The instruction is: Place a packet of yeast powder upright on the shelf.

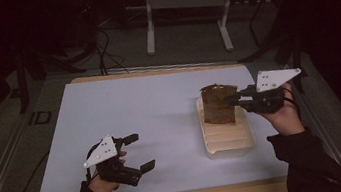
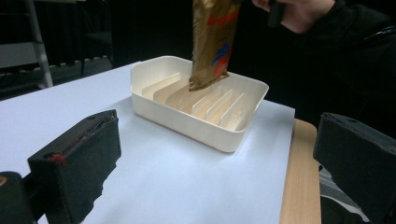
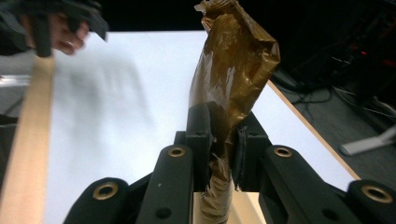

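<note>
High view: white surface (image 1: 151, 114) with a cream ridged tray (image 1: 229, 143) at right; right gripper (image 1: 233, 99) pinches a brown foil packet (image 1: 218, 104), held upright over the tray's far end; left gripper (image 1: 138, 152) rests near the front left edge, jaws spread wide, nothing between them.

Left gripper view: both jaws far apart and empty; tray (image 2: 187, 122) ahead, packet (image 2: 212, 42) hanging with its lower edge among the ridges; touching or not, cannot tell.

Right gripper view: jaws clamped tight on the crumpled packet (image 3: 233, 70); the other hand (image 3: 60, 32) sits blurred at upper left.
</note>
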A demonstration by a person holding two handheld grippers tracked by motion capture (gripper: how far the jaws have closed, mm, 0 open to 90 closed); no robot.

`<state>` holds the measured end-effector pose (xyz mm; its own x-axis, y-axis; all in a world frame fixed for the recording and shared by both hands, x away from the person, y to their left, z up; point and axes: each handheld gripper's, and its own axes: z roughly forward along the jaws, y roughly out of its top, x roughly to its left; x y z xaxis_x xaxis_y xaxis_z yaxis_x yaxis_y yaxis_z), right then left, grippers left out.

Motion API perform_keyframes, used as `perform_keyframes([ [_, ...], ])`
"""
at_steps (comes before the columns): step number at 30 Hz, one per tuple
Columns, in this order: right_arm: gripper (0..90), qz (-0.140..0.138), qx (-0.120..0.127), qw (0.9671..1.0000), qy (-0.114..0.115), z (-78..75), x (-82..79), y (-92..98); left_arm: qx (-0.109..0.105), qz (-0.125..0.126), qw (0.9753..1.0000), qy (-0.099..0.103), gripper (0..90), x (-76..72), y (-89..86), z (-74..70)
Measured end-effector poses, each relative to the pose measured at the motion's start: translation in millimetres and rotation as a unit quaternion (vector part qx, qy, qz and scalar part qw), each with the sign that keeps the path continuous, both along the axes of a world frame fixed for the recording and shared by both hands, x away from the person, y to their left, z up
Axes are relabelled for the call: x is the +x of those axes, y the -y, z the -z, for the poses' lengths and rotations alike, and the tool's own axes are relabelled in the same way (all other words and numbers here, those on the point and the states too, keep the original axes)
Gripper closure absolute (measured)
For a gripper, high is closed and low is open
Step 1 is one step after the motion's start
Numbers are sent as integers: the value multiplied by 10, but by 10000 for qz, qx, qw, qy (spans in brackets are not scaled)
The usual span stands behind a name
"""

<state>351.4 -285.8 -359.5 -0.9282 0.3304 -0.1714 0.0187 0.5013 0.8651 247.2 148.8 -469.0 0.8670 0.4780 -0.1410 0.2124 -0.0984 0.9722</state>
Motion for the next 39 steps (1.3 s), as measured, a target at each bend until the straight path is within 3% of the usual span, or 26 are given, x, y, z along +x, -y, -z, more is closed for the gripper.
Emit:
perform_keyframes([
  [6, 794, 40, -158, 9998, -95, 109, 93, -6, -59, -8, 10000, -32, 14, 9, -10, 4],
  [12, 795, 102, -353, 9993, -39, 203, 161, -32, -93, -48, 9999, -87, 14, 26, -31, 13],
  [26, 798, 8, 105, 9993, -367, 460, 240, -51, -169, -72, 9997, -162, 14, 42, -47, 43],
  [39, 801, 158, 404, 9964, -726, 764, 225, 144, -128, -66, 9998, -167, 14, 43, -31, 61],
])
